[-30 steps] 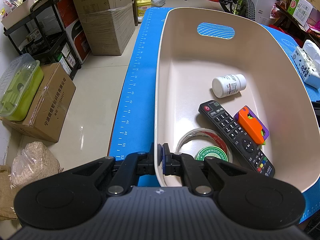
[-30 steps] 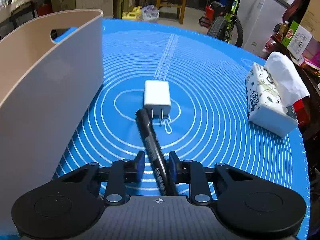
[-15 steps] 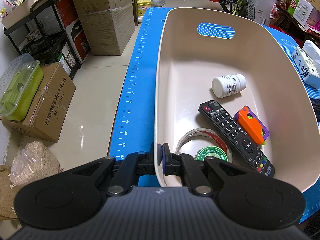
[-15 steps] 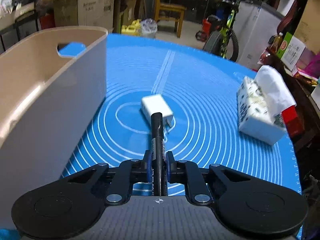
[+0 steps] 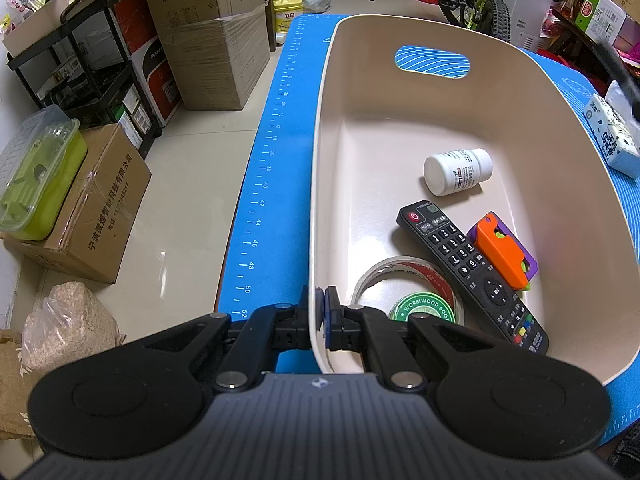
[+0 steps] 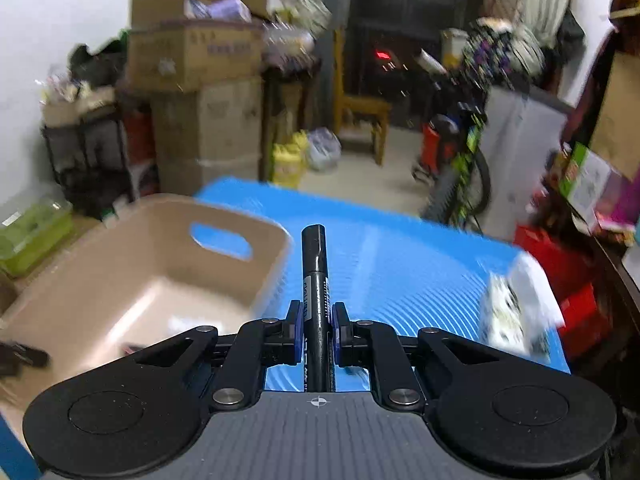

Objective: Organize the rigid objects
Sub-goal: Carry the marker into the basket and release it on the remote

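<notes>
The right gripper point(image 6: 317, 330) clamps a black cylindrical marker pen point(image 6: 316, 280) between its blue pads at lower centre, the pen jutting up-frame past the fingertips. At lower centre of the left view, the left gripper point(image 5: 321, 317) pinches the beige plastic basket's point(image 5: 320, 184) near rim.

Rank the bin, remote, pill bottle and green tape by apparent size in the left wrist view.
1. Bin, by far the largest.
2. Remote.
3. Pill bottle and green tape look about alike; the tape lies nearer the camera and is partly hidden, so they stay unranked.
</notes>
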